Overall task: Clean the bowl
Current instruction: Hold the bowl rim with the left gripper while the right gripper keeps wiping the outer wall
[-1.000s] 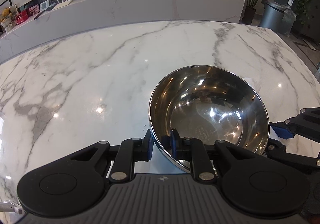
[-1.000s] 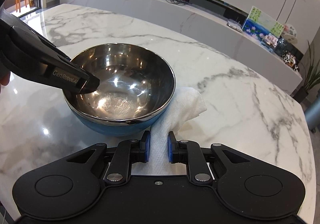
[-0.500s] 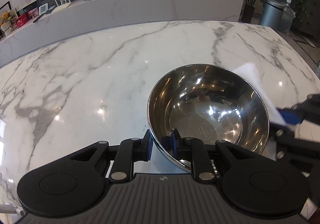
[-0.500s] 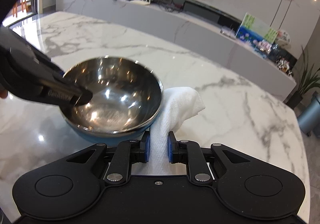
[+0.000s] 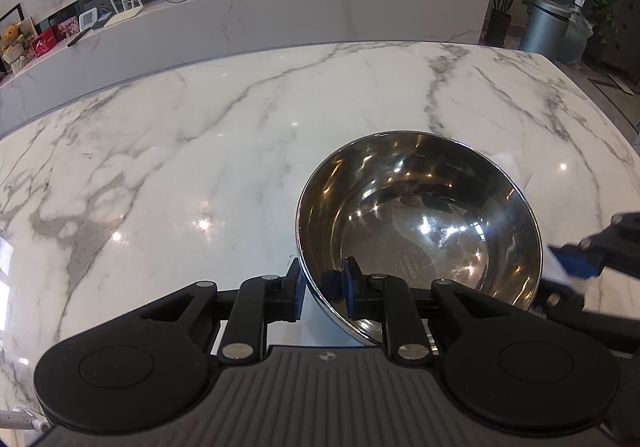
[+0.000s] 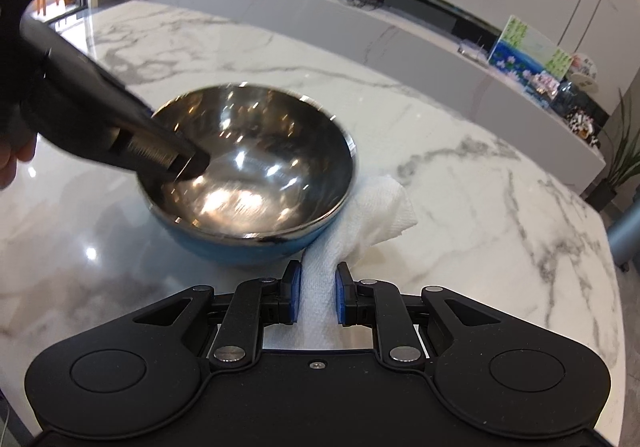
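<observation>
Pinching rim of steel bowl (image 5: pixel 420 223) between 2 pads of left gripper (image 5: pixel 322 287) | clamping white cloth (image 6: pixel 360 215) in right gripper (image 6: pixel 316 289), cloth touching blue outer wall | bowl tilted over marble table (image 5: pixel 180 167), near its right edge

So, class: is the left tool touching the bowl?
Touching. The left wrist view shows the left tool with its fingers clamped on either side of the bowl rim.
</observation>
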Action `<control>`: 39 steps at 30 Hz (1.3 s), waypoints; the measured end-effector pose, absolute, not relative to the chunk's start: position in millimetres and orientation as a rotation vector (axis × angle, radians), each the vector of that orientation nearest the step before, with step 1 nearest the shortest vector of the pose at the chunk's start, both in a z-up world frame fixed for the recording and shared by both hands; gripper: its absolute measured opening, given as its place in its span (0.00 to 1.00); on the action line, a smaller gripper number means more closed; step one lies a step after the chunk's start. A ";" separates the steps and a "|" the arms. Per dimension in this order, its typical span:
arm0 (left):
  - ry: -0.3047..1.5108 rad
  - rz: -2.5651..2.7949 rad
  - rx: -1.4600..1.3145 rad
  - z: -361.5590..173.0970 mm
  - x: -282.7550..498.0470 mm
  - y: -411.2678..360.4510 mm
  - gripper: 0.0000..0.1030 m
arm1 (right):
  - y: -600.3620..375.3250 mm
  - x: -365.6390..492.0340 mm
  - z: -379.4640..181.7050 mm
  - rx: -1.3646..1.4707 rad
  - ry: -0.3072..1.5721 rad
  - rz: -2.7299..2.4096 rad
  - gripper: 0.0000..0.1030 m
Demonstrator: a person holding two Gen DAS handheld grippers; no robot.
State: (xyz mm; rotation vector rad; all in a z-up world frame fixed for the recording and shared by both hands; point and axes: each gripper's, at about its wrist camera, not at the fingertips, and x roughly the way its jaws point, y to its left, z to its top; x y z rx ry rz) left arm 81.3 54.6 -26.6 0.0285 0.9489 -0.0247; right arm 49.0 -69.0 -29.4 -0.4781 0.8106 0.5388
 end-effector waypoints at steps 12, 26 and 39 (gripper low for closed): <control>0.932 0.005 0.043 -23.7 81.2 56.5 0.17 | -65.4 44.5 -29.4 -0.494 0.811 0.519 0.15; 0.977 -0.004 0.006 -23.9 76.4 55.5 0.18 | -72.2 57.1 -18.9 -0.441 0.735 0.466 0.15; 0.972 0.023 -0.003 -23.5 77.5 56.2 0.18 | -70.0 36.5 -8.7 -0.459 0.775 0.458 0.15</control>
